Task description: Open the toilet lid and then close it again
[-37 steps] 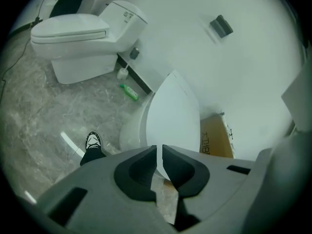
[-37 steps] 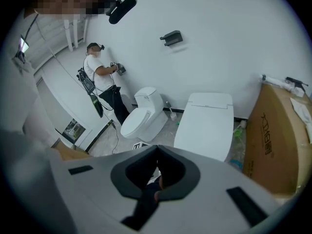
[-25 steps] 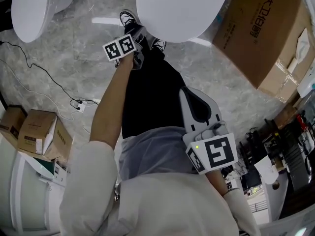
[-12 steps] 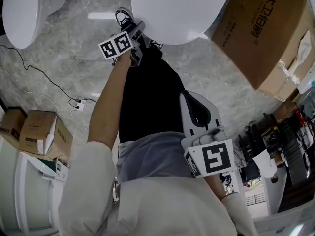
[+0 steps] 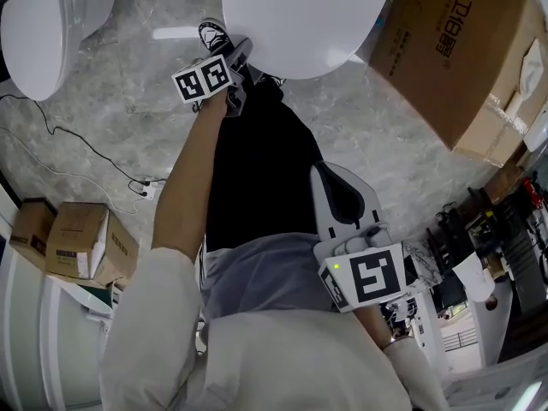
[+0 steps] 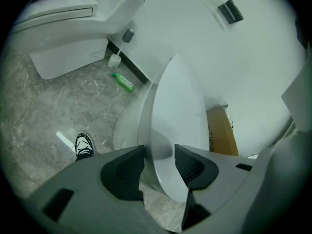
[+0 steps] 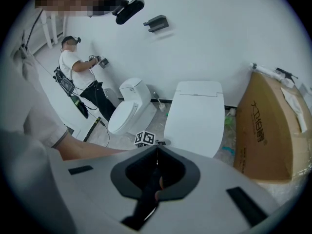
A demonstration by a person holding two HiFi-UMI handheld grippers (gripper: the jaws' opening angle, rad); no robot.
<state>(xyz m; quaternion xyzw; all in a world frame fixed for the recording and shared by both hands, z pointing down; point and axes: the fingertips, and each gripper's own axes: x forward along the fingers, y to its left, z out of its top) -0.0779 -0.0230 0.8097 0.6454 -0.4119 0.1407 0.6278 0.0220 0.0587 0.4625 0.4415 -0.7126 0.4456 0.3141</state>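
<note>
My left hand-held gripper (image 6: 159,152), jaws just widening, astride the seven o'clock rim of the toilet lid (image 6: 178,106); my right hand-held gripper (image 7: 156,150) closed, empty.

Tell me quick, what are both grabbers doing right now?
Left gripper: open, jaws have just been opening, edge of the white oval toilet lid between them.
Right gripper: shut, holding nothing.
</note>
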